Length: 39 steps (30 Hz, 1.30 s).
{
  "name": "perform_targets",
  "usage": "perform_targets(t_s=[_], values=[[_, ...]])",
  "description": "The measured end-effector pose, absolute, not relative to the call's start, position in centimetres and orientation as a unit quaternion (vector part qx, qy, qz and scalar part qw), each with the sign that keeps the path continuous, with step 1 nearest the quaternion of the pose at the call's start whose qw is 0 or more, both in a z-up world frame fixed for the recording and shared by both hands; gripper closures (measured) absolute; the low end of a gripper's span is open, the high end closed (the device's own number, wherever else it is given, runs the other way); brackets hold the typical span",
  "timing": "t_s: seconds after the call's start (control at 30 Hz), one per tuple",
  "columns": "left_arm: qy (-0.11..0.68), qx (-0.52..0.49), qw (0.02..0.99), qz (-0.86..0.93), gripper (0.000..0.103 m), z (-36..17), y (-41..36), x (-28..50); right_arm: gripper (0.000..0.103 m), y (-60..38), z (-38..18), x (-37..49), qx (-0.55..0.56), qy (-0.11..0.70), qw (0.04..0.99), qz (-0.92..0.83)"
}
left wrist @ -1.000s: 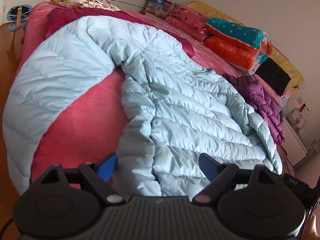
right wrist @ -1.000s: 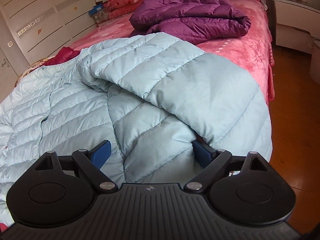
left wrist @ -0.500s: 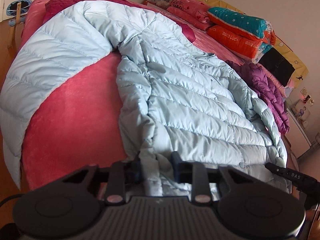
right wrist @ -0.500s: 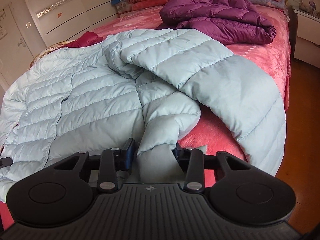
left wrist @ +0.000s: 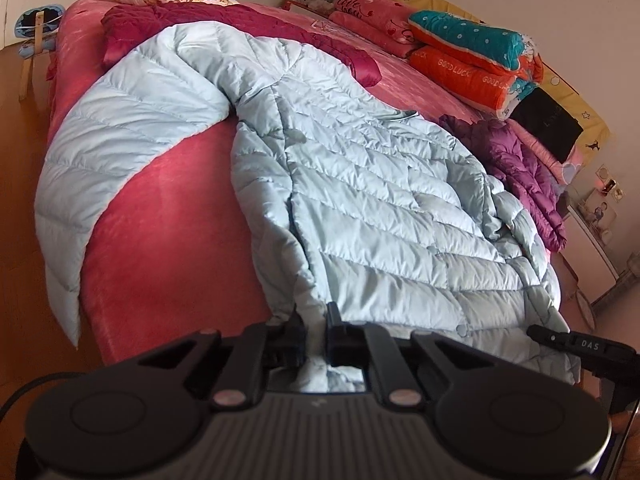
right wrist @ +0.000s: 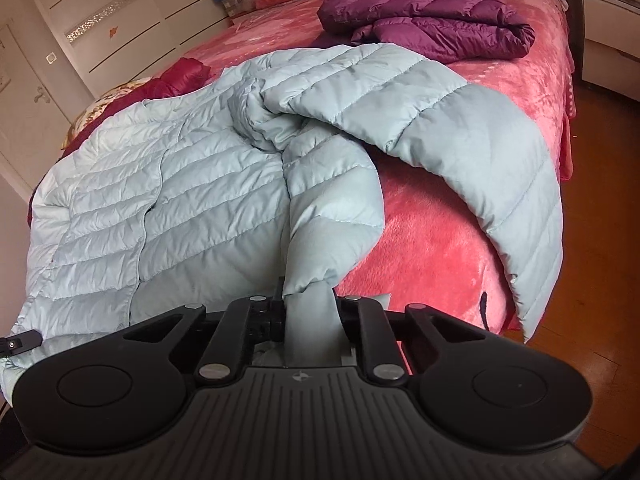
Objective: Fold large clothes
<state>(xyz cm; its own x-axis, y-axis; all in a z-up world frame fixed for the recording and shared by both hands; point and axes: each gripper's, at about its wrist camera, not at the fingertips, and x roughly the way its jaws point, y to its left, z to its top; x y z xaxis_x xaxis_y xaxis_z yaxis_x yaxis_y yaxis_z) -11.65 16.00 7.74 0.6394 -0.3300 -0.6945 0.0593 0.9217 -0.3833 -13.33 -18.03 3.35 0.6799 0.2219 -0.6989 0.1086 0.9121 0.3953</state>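
A pale blue quilted down jacket (left wrist: 380, 200) lies spread across the pink bed (left wrist: 168, 240). One sleeve (left wrist: 120, 140) hangs over the bed's left edge. My left gripper (left wrist: 316, 320) is shut on the hem at the jacket's near left corner. In the right wrist view the same jacket (right wrist: 180, 200) fills the left half, and its other sleeve (right wrist: 460, 132) drapes over the bed's right corner. My right gripper (right wrist: 308, 304) has a bunched fold of the hem squeezed between its pads, and its jaws are closing further on it.
A crumpled purple jacket (right wrist: 432, 20) lies further up the bed. Folded quilts (left wrist: 472, 60) are stacked by the headboard and a dark red garment (left wrist: 240, 20) lies past the blue collar. Wooden floor (right wrist: 600, 280) borders the bed, with a white nightstand (right wrist: 612, 40) and a wardrobe (right wrist: 100, 20) nearby.
Both grippers went from wide open around the hem to shut on it. They have since pulled back and up a little, drawing the pinched fabric taut.
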Motion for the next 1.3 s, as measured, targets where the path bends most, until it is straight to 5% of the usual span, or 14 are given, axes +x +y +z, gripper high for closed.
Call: perform_targets(t_s=[0.77,0.83,0.97,1.07,1.3], values=[[0.418,-0.169,0.885,-0.114,0.097,9.3,19.8,-13.7,0.086,-16.6,4.8,-18.1,0.222,0.431,0.874,0.028],[0.421,-0.168,0.885,-0.111,0.097,9.3,20.0,-13.4,0.078,-16.7,4.5,-17.8,0.218,0.444,0.869,0.021],[0.415,-0.15,0.892,-0.1,0.096,9.9,20.2,-13.4,0.032,-17.1,4.7,-18.2,0.223,0.438,0.871,0.003],[0.404,-0.136,0.9,-0.088,0.096,10.7,20.7,-14.0,0.014,-18.3,5.1,-18.8,0.243,0.416,0.876,-0.006],[0.354,-0.111,0.927,-0.054,0.065,13.9,21.9,-15.0,0.005,-22.8,4.5,-19.4,0.378,0.344,0.859,-0.034]])
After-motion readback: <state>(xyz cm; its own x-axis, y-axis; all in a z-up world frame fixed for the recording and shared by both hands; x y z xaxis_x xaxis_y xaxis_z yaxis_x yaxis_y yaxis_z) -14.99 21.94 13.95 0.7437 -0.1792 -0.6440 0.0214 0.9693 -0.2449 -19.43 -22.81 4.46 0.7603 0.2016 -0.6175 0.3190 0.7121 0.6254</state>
